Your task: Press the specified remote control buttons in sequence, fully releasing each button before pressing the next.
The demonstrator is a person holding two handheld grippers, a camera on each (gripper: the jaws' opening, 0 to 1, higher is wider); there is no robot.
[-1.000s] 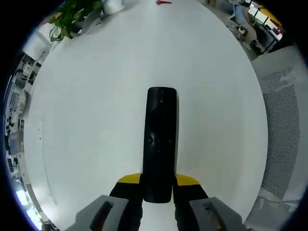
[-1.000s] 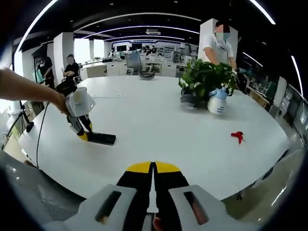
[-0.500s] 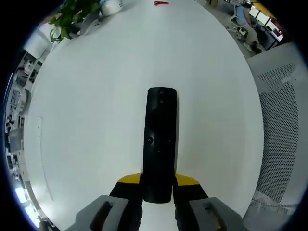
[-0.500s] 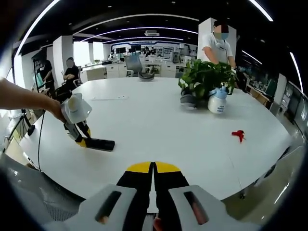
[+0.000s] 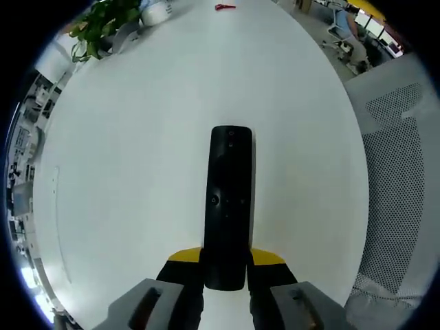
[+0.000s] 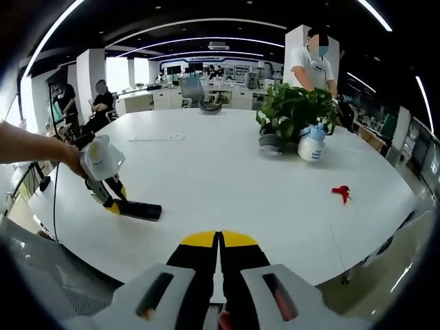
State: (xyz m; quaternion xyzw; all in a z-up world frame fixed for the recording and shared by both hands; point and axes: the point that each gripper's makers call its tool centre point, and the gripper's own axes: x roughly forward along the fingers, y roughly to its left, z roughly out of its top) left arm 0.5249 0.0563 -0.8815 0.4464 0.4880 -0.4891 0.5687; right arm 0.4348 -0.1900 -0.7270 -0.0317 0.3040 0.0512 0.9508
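Observation:
A long black remote control (image 5: 228, 199) lies flat on the white round table (image 5: 151, 137), its near end held between my left gripper's (image 5: 225, 265) yellow-tipped jaws, which are shut on it. In the right gripper view the same remote (image 6: 141, 210) lies near the table's left edge with the left gripper (image 6: 113, 205) on its end, held by a person's hand. My right gripper (image 6: 218, 251) hovers over the table's near edge with its jaws closed together and nothing between them.
A potted green plant (image 6: 295, 113) and a white spray bottle (image 6: 313, 146) stand at the far right of the table, a small red object (image 6: 339, 193) lies nearer. A person (image 6: 313, 62) stands behind the plant. A mesh chair back (image 5: 395, 179) is at the table's edge.
The left gripper with the remote has slid a little toward the table's left edge and lower in the right gripper view. The right gripper has stayed put.

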